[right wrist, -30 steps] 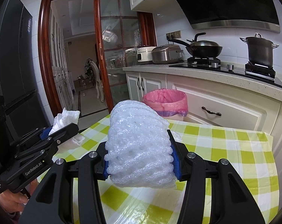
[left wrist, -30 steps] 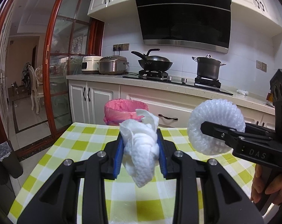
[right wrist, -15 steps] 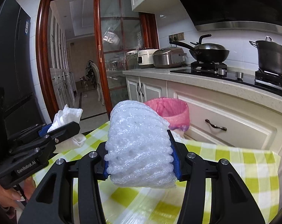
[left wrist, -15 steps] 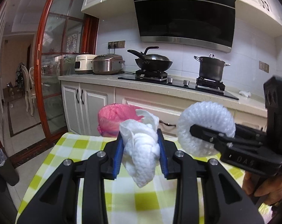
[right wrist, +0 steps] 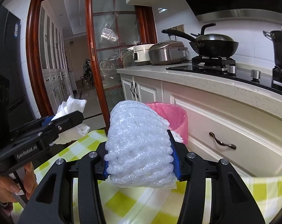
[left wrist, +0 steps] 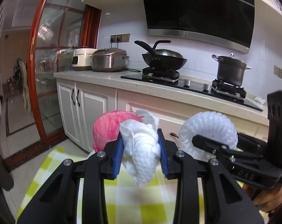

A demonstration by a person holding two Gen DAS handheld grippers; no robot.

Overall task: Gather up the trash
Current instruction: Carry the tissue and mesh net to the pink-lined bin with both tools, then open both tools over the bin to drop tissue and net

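My left gripper (left wrist: 141,155) is shut on a crumpled white paper towel (left wrist: 141,149), which hangs out below its blue pads. My right gripper (right wrist: 141,149) is shut on a white foam fruit net (right wrist: 139,145) that bulges above the pads. Each gripper shows in the other's view: the right gripper (left wrist: 197,140) with the foam net (left wrist: 208,128) at right, the left gripper (right wrist: 79,115) with the paper towel (right wrist: 69,106) at left. A bin lined with a pink bag (left wrist: 107,127) stands just beyond the table's far edge, in front of both grippers; the pink-lined bin (right wrist: 172,115) sits behind the foam net.
A table with a green and white checked cloth (left wrist: 133,201) lies under both grippers. White cabinets and a counter (left wrist: 159,89) with a wok, a pot and two rice cookers run behind the bin. A red-framed glass door (left wrist: 53,74) stands at left. A hand (right wrist: 8,184) holds the left gripper.
Both grippers have moved forward over the table toward the bin and counter, which now look larger and closer. Their grips on the paper towel and foam net are unchanged.
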